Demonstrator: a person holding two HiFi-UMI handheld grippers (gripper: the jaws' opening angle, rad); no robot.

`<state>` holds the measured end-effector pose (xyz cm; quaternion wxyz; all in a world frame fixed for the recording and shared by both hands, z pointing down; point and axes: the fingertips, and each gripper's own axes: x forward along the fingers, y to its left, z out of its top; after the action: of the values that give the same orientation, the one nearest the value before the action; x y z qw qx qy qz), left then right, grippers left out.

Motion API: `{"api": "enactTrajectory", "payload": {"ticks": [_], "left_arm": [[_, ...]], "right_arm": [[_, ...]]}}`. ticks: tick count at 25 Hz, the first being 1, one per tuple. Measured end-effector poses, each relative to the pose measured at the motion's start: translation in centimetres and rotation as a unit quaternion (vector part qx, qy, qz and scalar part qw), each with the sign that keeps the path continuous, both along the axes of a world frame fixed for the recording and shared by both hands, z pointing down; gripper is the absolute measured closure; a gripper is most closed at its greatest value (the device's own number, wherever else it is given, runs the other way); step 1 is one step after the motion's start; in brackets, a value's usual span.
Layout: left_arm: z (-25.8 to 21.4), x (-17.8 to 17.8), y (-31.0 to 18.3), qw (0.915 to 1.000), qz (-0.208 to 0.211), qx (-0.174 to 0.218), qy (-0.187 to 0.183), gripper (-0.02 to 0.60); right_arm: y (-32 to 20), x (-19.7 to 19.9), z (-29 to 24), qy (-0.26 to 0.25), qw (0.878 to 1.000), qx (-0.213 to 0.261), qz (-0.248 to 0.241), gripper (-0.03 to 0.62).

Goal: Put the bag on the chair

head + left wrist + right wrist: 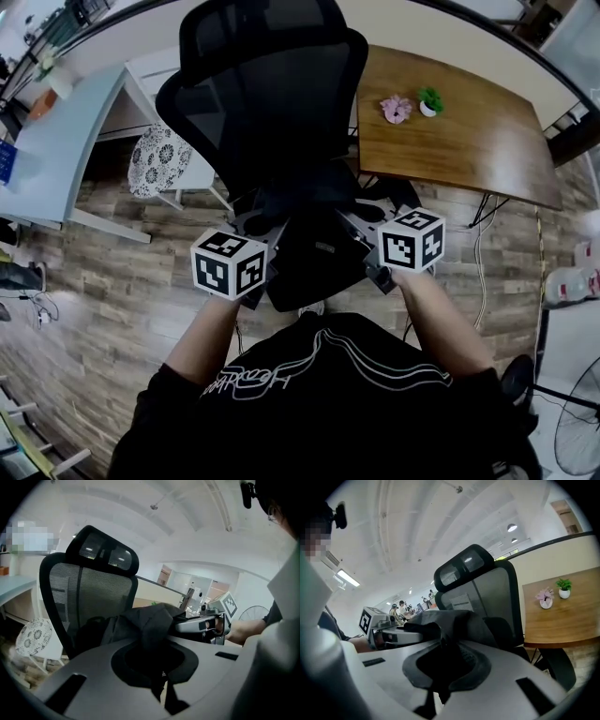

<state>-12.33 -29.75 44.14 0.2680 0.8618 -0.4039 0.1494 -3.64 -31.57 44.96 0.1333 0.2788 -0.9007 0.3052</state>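
A black bag [314, 258] hangs between my two grippers, just in front of the back of a black mesh office chair [267, 94]. My left gripper [255, 232] is shut on the bag's left side and my right gripper [373, 230] on its right side. In the left gripper view the dark fabric [150, 620] is bunched in the jaws [157, 667], with the chair [89, 588] behind it. The right gripper view shows the same fabric [450, 620] pinched in the jaws [440, 667], the chair's back [487, 588] close behind. Whether the bag touches the seat is hidden.
A wooden table [450, 141] at the right carries a pink flower pot [397, 110] and a small green plant [430, 101]. At the left stand a white desk [56, 141] and a patterned stool [157, 161]. A fan [577, 431] stands at the bottom right.
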Motion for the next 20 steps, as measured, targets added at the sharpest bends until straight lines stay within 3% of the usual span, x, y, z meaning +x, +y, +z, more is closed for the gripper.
{"api": "enactTrajectory", "payload": {"ticks": [14, 20], "left_arm": [[5.2, -4.1, -8.2, 0.9991, -0.02, -0.015, -0.033, 0.548], [8.3, -4.6, -10.0, 0.9981, -0.031, -0.023, -0.049, 0.548]], "right_arm": [[-8.7, -4.1, 5.2, 0.021, 0.999, -0.033, 0.022, 0.58], [-10.9, -4.7, 8.2, 0.069, 0.997, -0.033, 0.007, 0.574]]}}
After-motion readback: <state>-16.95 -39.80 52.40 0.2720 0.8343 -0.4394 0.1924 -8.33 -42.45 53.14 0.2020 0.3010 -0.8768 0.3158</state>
